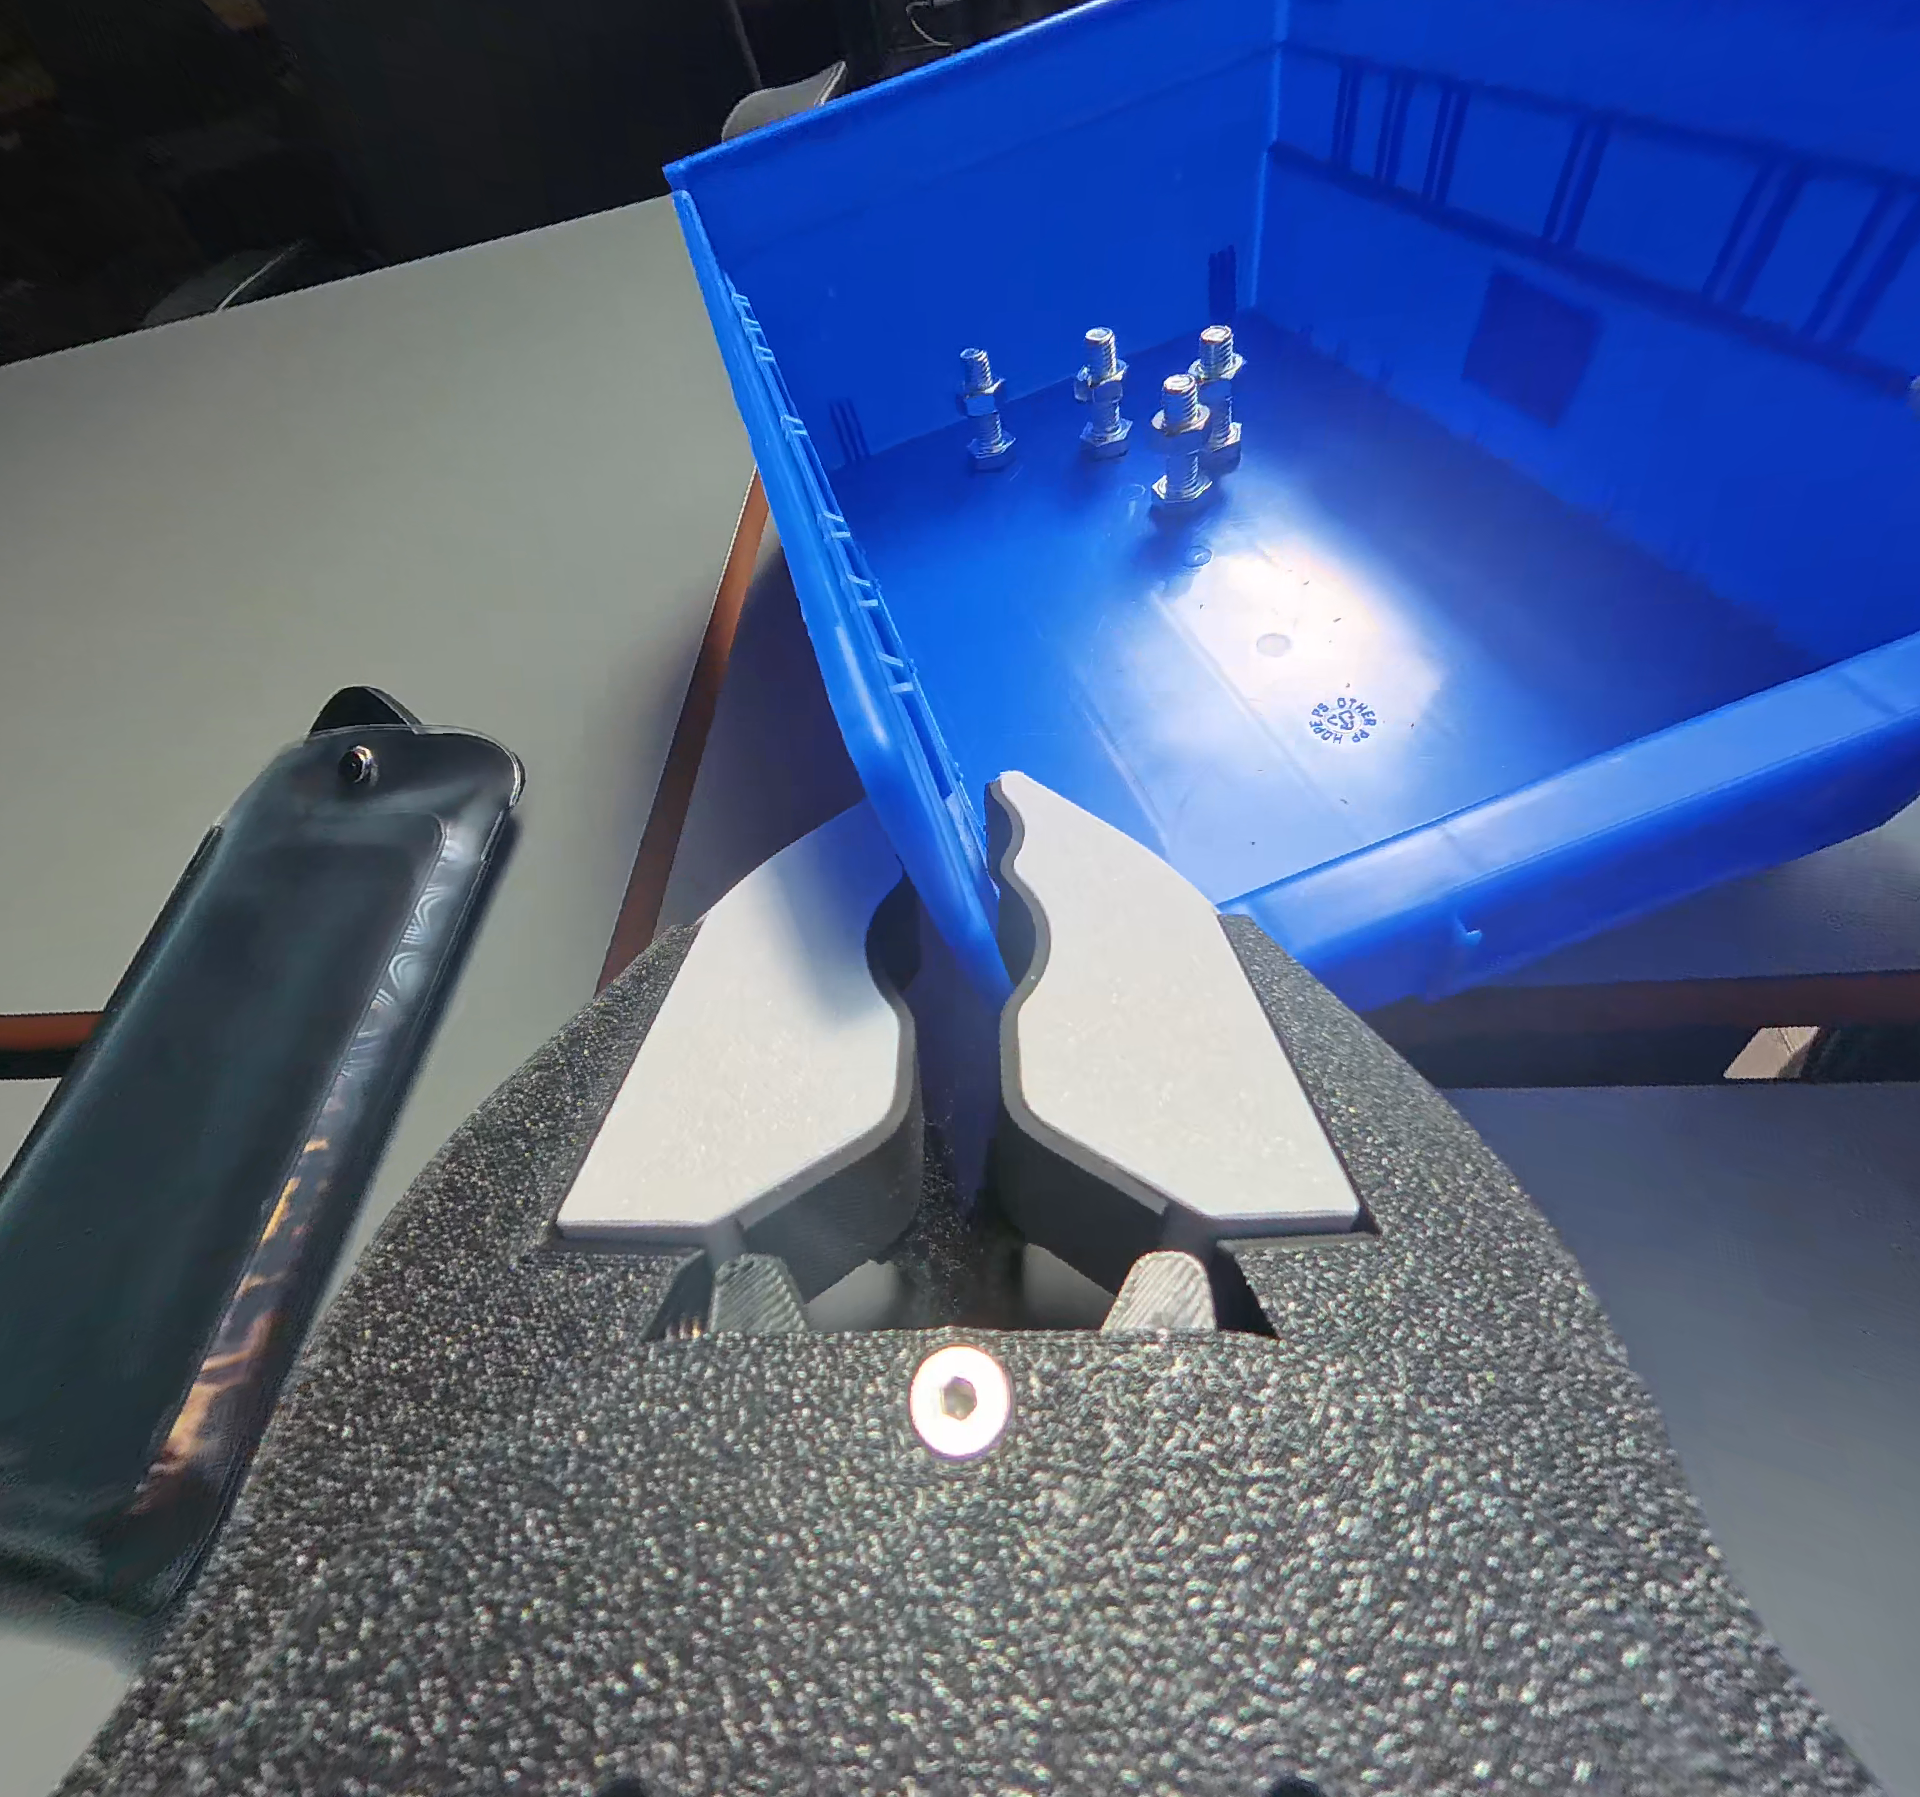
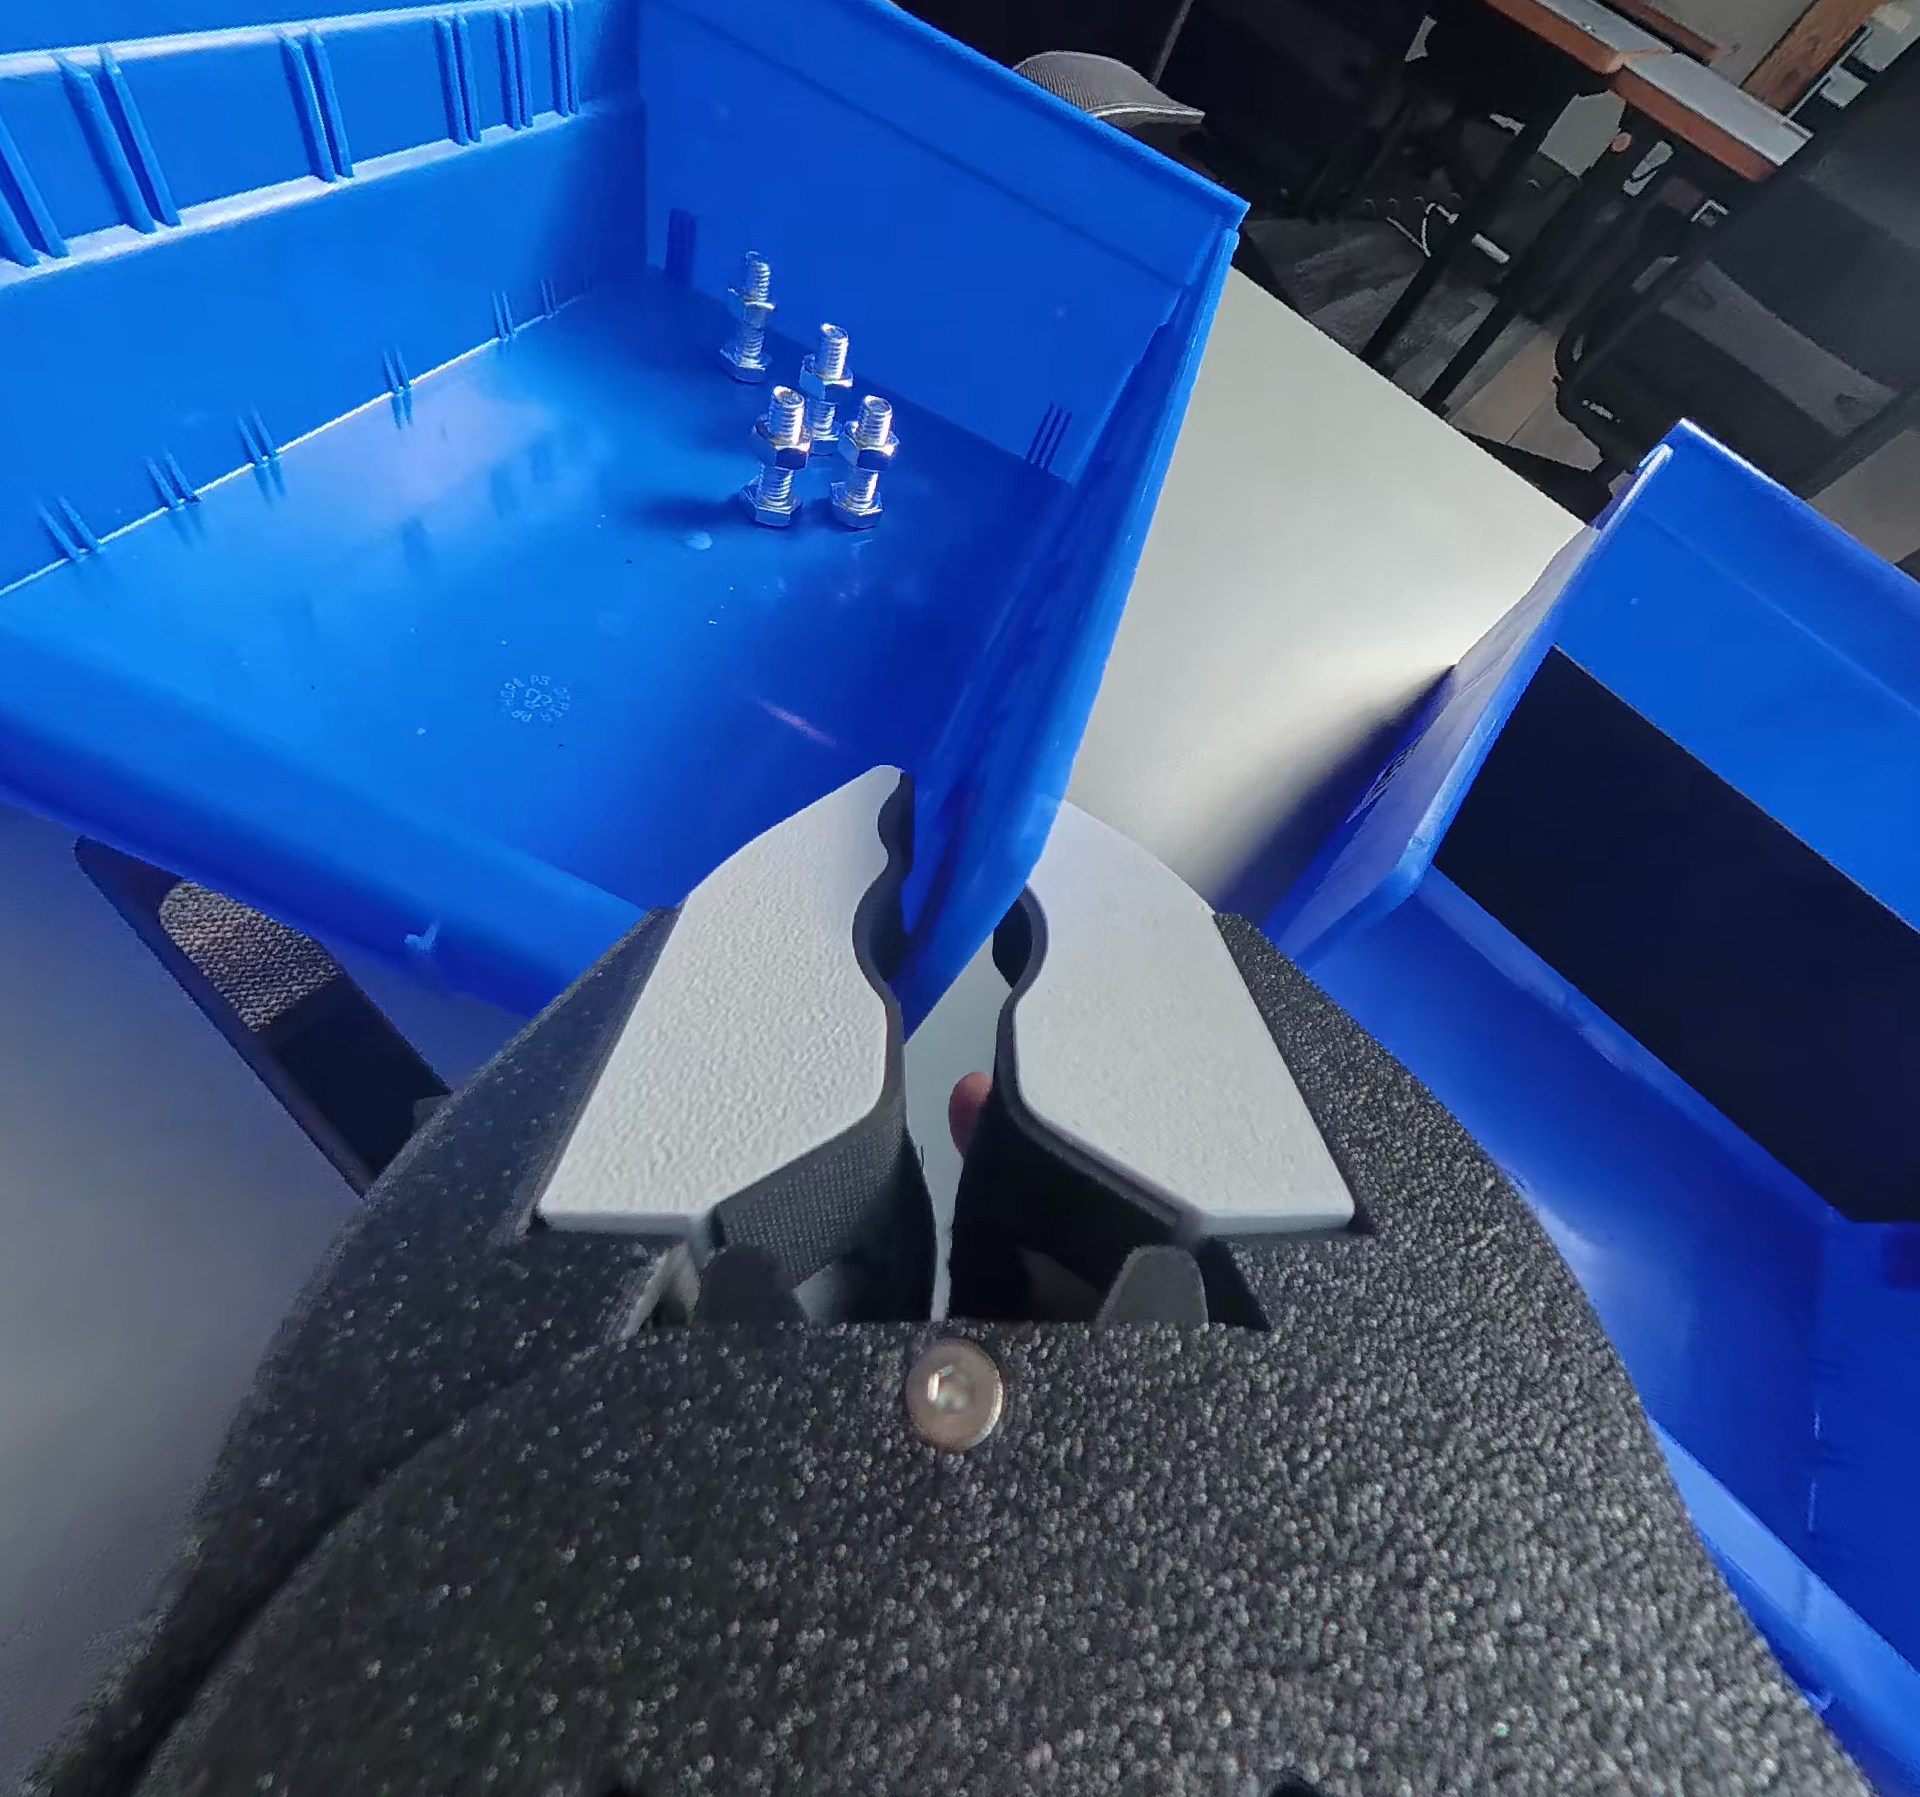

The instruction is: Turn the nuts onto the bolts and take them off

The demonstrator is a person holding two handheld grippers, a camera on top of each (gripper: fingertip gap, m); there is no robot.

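A large blue bin (image 1: pixel 987 220) holds several silver bolts (image 1: pixel 1179 443), standing head down near its far corner, each with a nut on its thread. My left gripper (image 1: pixel 940 848) is shut on the bin's left side wall, with the wall pinched between the fingers. My right gripper (image 2: pixel 966 833) is shut on the same bin's (image 2: pixel 883 168) right side wall. The bolts (image 2: pixel 816 417) show in the right wrist view too. A black textured part, likely the left gripper (image 2: pixel 244 958), shows under the bin's near left corner. I cannot tell whether the bin rests on the table.
A black pouch (image 1: pixel 239 1072) lies on the grey table (image 1: pixel 364 500) left of the bin. A second blue bin (image 2: pixel 1662 916) stands close on the right. A gap between two tabletops runs under the bin. Chairs and desks (image 2: pixel 1621 33) stand beyond the table. The gap from one gripper's tips to the other's is roughly 20 cm.
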